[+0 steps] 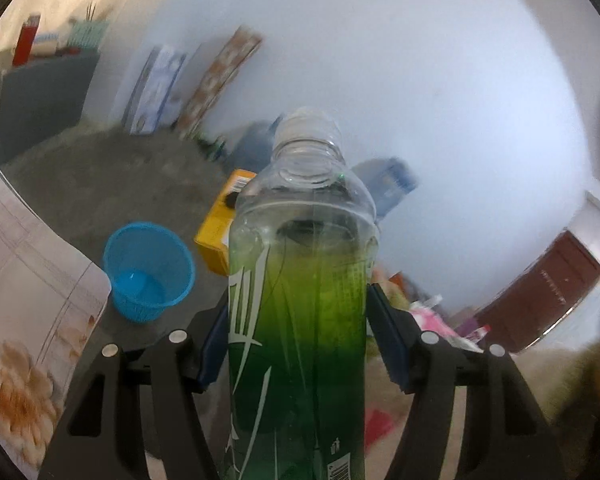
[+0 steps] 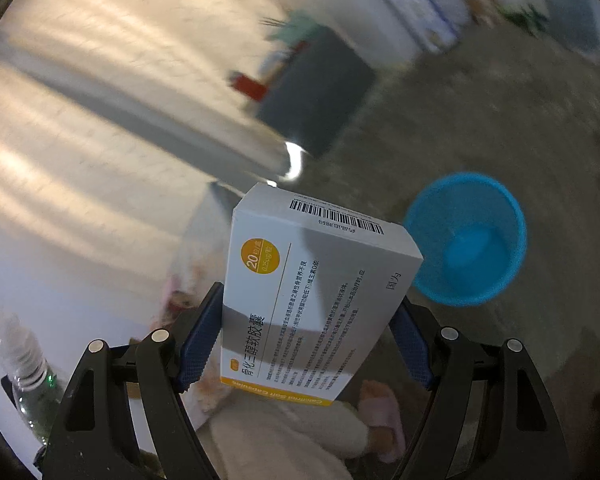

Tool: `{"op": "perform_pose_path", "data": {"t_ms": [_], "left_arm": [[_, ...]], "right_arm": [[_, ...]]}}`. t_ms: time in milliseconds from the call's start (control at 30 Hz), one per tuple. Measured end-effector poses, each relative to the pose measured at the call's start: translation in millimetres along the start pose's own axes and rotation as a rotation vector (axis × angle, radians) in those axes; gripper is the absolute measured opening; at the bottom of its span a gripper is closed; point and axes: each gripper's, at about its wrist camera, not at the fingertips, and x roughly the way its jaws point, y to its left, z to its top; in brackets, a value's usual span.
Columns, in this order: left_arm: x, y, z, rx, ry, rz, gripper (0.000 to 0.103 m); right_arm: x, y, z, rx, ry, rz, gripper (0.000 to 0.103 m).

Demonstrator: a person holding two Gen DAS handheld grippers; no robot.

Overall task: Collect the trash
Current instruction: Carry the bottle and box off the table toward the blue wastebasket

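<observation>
My left gripper (image 1: 300, 332) is shut on an empty clear bottle with a green label (image 1: 300, 320), uncapped, neck pointing away from me, held in the air. A blue plastic basket (image 1: 148, 270) stands on the grey floor to its lower left, empty. My right gripper (image 2: 306, 336) is shut on a white and yellow medicine box (image 2: 316, 292), held in the air. The same blue basket (image 2: 466, 240) sits on the floor to the box's right. The bottle's neck (image 2: 28, 376) shows at the lower left of the right wrist view.
A floral tablecloth edge (image 1: 24, 320) is at the left. A yellow carton (image 1: 224, 224), blue water jugs (image 1: 384, 184) and leaning boards (image 1: 220, 76) stand along the white wall. A dark cabinet (image 1: 40, 100) is far left. A person's slippered foot (image 2: 380, 412) is below.
</observation>
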Motion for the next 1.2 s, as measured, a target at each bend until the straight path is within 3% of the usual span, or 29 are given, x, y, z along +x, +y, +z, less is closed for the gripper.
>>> {"op": "perform_pose_path", "data": {"t_ms": [367, 667, 733, 867, 1000, 1200], "left_arm": [[193.4, 122.8, 63.1, -0.212, 0.344, 0.242, 0.062], [307.5, 194.7, 77.5, -0.271, 0.506, 0.468, 0.062], [323.5, 206.3, 80.4, -0.276, 0.511, 0.526, 0.063], [328.8, 220.4, 86.7, -0.274, 0.417, 0.598, 0.083], [319.1, 217.7, 91.4, -0.306, 0.368, 0.591, 0.083], [287.8, 196.7, 100.3, -0.239, 0.311, 0.574, 0.083]], "right_arm": [[84.1, -112.8, 6.9, 0.195, 0.123, -0.232, 0.073], [134.8, -161.3, 29.1, 0.291, 0.177, -0.311, 0.073], [145.8, -162.9, 35.1, 0.301, 0.189, -0.305, 0.074], [160.6, -172.1, 48.9, 0.321, 0.201, -0.307, 0.076], [168.0, -178.4, 53.8, 0.332, 0.195, -0.32, 0.077], [166.5, -178.5, 52.8, 0.299, 0.163, -0.387, 0.078]]}}
